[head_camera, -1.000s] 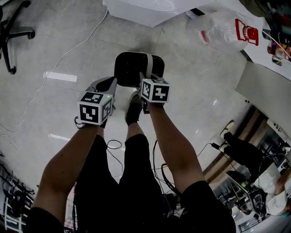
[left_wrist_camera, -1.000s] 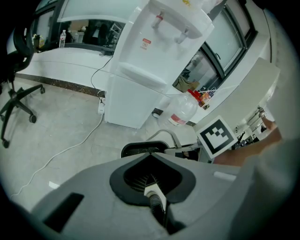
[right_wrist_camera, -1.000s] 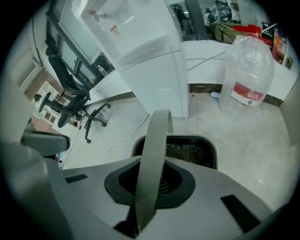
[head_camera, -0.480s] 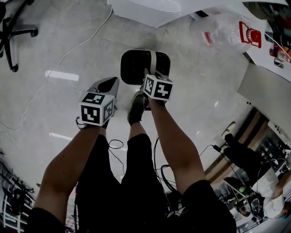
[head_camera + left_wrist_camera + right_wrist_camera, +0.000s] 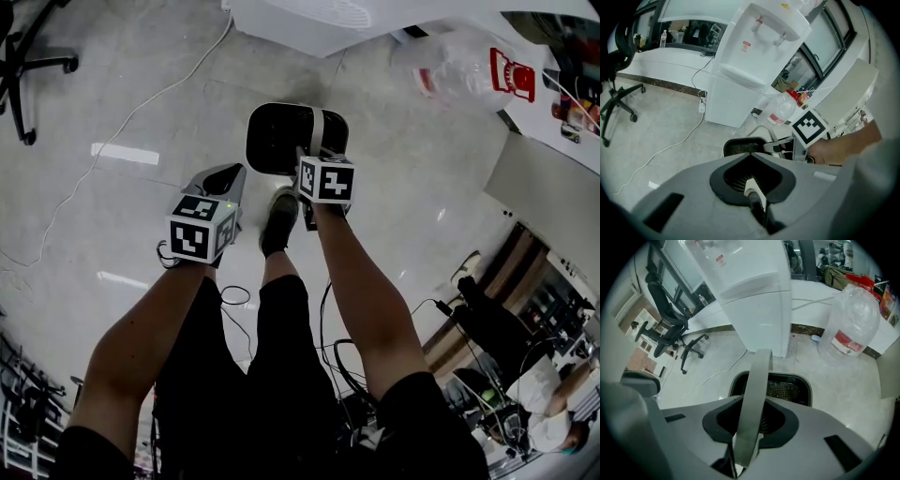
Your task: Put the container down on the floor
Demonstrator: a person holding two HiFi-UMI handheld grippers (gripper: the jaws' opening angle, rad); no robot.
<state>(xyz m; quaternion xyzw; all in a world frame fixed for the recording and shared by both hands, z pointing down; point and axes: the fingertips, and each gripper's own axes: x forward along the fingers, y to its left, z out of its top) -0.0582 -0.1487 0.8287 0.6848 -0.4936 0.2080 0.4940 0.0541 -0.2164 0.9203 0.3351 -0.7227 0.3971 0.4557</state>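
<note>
The container (image 5: 281, 141) sits on the floor (image 5: 141, 112) just ahead of the person's shoe, its long side across the head view. Its grey handle (image 5: 757, 380) arches away straight up between the jaws of the right gripper (image 5: 750, 425), while the left gripper (image 5: 752, 187) hangs beside it, jaws together and empty. Against the earlier frames the container has barely shifted, but the right jaws have just been opening, and their hold on the handle now seems slack.
</note>
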